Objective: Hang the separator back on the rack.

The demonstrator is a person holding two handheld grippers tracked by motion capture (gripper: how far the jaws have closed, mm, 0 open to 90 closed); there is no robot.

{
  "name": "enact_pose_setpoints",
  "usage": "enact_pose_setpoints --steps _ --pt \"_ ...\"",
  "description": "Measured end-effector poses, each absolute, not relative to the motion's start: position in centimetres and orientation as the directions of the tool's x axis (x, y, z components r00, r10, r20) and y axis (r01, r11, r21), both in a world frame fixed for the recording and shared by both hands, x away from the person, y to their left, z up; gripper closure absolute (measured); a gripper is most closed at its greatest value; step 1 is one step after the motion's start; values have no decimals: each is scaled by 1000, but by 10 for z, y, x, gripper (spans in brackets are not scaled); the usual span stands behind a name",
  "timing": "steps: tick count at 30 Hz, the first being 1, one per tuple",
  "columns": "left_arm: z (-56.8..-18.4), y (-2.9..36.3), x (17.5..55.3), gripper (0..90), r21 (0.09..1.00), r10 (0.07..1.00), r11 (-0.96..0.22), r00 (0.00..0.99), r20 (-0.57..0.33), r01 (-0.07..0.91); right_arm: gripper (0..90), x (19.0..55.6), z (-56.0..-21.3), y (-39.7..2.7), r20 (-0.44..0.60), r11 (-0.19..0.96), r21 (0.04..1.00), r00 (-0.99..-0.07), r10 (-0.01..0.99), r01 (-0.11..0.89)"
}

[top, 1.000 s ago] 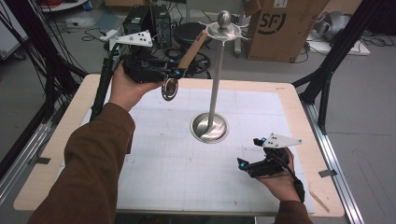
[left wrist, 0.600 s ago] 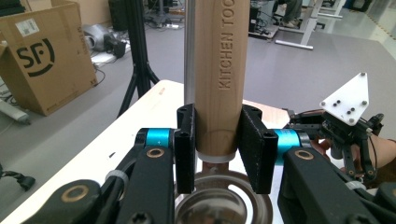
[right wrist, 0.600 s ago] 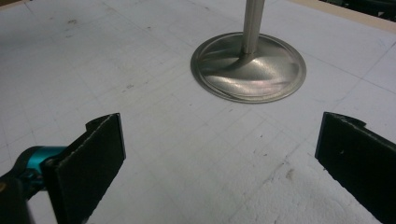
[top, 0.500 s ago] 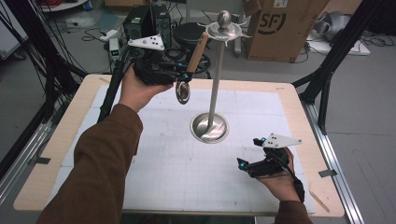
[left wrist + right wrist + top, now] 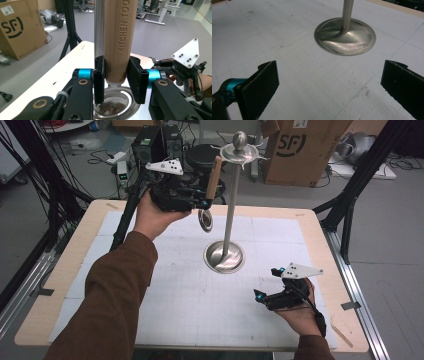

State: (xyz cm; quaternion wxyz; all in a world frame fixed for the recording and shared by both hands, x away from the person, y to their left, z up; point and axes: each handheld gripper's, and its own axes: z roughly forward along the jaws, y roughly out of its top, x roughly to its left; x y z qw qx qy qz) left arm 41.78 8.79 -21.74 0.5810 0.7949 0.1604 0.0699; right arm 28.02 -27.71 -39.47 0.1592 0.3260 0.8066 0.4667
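Observation:
A kitchen tool with a wooden handle (image 5: pixel 214 176) and a round metal head (image 5: pixel 205 220) hangs nearly upright in the air. My left gripper (image 5: pixel 202 203) is shut on the handle (image 5: pixel 120 37) low down, just above the head (image 5: pixel 116 106). It hovers close to the left of a tall steel stand's pole (image 5: pixel 230 205) (image 5: pixel 99 27), below the hooked disc at its top (image 5: pixel 240 151). My right gripper (image 5: pixel 265 283) rests low over the mat at the front right, jaws wide open (image 5: pixel 329 85) with nothing between them, facing the stand's round base (image 5: pixel 345 36).
A white gridded mat (image 5: pixel 190 305) covers the wooden table (image 5: pixel 65 270). The stand's base (image 5: pixel 224 257) sits mid-table. Behind the table stand a cardboard box (image 5: pixel 300 150), black frame legs (image 5: pixel 350 205) and cables on the floor.
The left hand has carried the tool to the right, closer to the stand's pole, and the handle now stands more upright. The right gripper has stayed where it was.

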Motion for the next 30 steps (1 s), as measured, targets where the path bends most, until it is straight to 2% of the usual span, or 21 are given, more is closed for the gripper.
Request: enact_pose_setpoints --steps 5,6,15,21,30 --pt "-218 88 419 675 947 330 -269 941 -80 175 4 280 -395 -278 47 351 857 -737 674 376" --pt "-218 88 419 629 949 336 -260 938 -83 177 4 280 -395 -277 48 352 856 -737 674 378" --pt "-217 91 418 586 947 334 -263 938 -89 184 4 280 -395 -277 49 352 855 -736 675 380" --pt "-215 95 415 498 938 338 -285 937 -92 195 4 280 -396 -277 47 356 854 -737 674 380" --pt "-218 108 409 422 933 350 -297 932 -89 201 4 279 -396 -276 44 361 852 -739 672 379"
